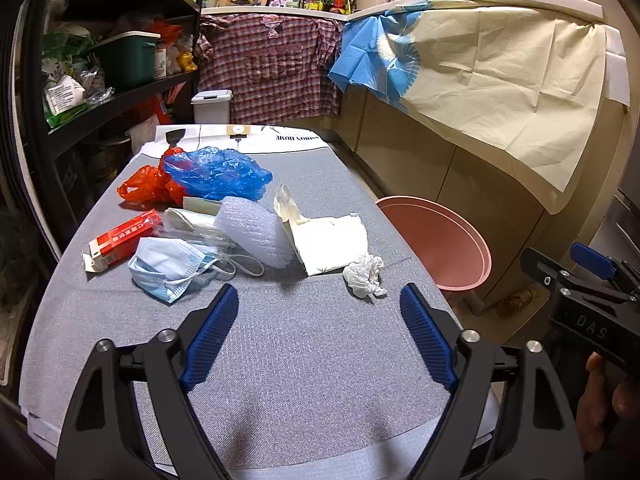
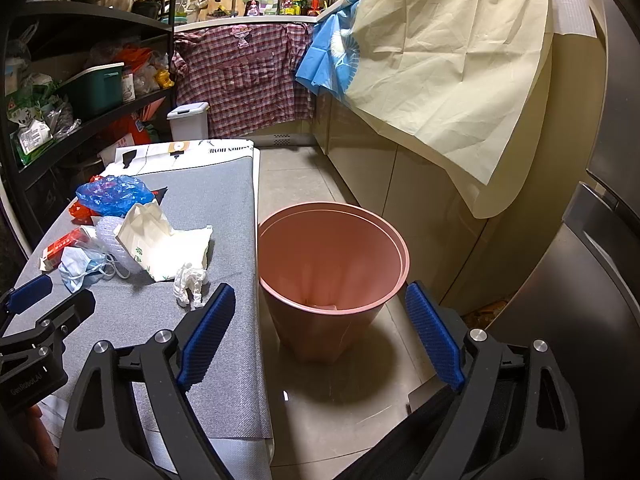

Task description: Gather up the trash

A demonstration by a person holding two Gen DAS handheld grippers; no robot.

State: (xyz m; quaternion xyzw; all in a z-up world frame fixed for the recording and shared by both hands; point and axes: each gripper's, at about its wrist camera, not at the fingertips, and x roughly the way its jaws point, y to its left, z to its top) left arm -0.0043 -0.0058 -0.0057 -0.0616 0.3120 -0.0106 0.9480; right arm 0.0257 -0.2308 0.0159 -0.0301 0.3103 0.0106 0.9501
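Trash lies on the grey table (image 1: pixel 300 360): a crumpled white tissue (image 1: pixel 365 276), a cream paper bag (image 1: pixel 328 236), bubble wrap (image 1: pixel 256 232), a blue face mask (image 1: pixel 168 272), a red box (image 1: pixel 120 240), a blue plastic bag (image 1: pixel 216 174) and an orange bag (image 1: pixel 148 188). A pink bin (image 2: pixel 332 272) stands on the floor right of the table, with something pale at its bottom. My left gripper (image 1: pixel 319 302) is open and empty above the table's near part. My right gripper (image 2: pixel 320 304) is open and empty, in front of the bin.
Dark shelves (image 1: pixel 100 92) full of goods stand left of the table. Counter cabinets draped with a cream and blue cloth (image 1: pixel 500 92) run along the right. A small white lidded bin (image 1: pixel 212 106) stands beyond the table. A steel fridge (image 2: pixel 600 240) is at far right.
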